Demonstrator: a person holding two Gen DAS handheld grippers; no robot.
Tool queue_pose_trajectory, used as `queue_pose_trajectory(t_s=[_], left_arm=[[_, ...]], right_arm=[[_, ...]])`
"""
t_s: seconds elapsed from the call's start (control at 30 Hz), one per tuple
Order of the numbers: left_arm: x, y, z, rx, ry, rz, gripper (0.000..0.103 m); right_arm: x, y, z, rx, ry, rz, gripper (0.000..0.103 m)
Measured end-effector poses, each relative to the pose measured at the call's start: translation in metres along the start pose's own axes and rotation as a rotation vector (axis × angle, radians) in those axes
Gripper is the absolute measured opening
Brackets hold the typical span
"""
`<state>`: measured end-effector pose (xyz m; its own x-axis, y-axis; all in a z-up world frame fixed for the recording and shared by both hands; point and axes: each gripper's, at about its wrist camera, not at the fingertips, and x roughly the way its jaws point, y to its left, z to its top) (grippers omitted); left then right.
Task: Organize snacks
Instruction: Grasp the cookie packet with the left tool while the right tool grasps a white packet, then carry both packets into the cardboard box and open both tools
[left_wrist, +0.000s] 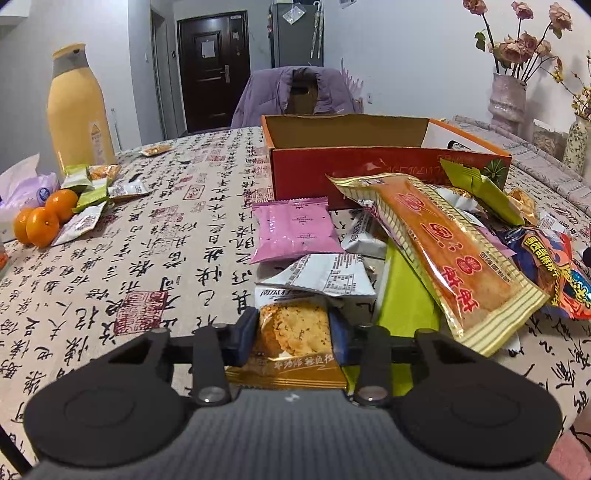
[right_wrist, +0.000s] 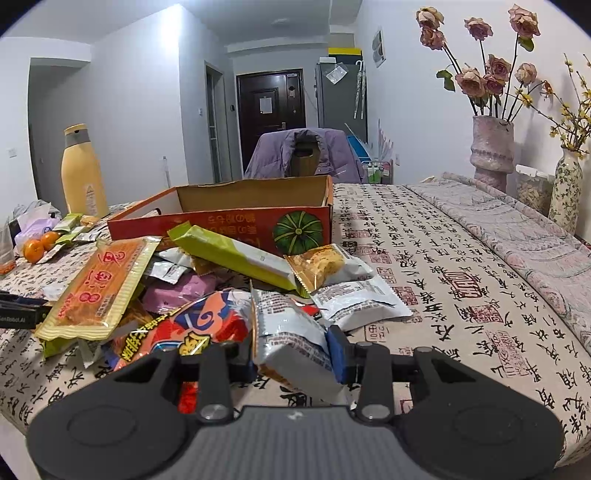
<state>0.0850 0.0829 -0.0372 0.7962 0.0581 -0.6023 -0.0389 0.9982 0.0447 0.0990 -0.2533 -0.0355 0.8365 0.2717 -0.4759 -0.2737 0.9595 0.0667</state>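
Snack sorting barely begun: orange cardboard box appears empty, as far as visible.
Left gripper pinches a gold-edged biscuit packet; right gripper pinches a silver-white snack packet. Loose wrapper pile remains beside the box on the calligraphy-print tablecloth; domestic room, dark door behind.

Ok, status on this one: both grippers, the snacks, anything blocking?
Left gripper shut on cookie packet. Right gripper shut on silver packet. Snack pile loose before open orange box. Path to box clear.
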Motion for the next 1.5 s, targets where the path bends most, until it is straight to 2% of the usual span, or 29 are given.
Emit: queue_pose_trajectory(t_s=[0.13,0.33,0.53,0.73,0.97,1.13,1.33,1.5], left_arm=[[-0.014,0.002,-0.002,-0.021,-0.039,0.046,0.041],[-0.045,0.008,0.000,-0.072,-0.115,0.063,0.041],[-0.068,0.009,0.013,-0.087,-0.187,0.064,0.041],[-0.070,-0.001,0.037,-0.076,-0.237,0.046,0.041],[-0.059,-0.021,0.077,-0.049,-0.281,0.024,0.041],[-0.039,-0.034,0.112,-0.039,-0.282,0.010,0.041],[-0.007,-0.046,0.153,-0.019,-0.256,0.016,0.041],[0.028,-0.056,0.182,-0.011,-0.202,0.035,0.041]], right_arm=[[-0.003,-0.001,0.000,0.002,-0.008,0.005,0.036],[-0.008,-0.002,0.003,0.008,-0.028,0.014,0.036],[-0.010,0.003,0.011,0.006,-0.055,0.032,0.036],[-0.005,0.006,0.027,0.004,-0.084,0.050,0.036],[0.009,0.010,0.060,-0.006,-0.142,0.063,0.036],[0.030,0.010,0.093,-0.014,-0.163,0.062,0.036],[0.067,0.009,0.132,-0.032,-0.143,0.052,0.036],[0.103,0.014,0.159,-0.050,-0.098,0.042,0.036]])
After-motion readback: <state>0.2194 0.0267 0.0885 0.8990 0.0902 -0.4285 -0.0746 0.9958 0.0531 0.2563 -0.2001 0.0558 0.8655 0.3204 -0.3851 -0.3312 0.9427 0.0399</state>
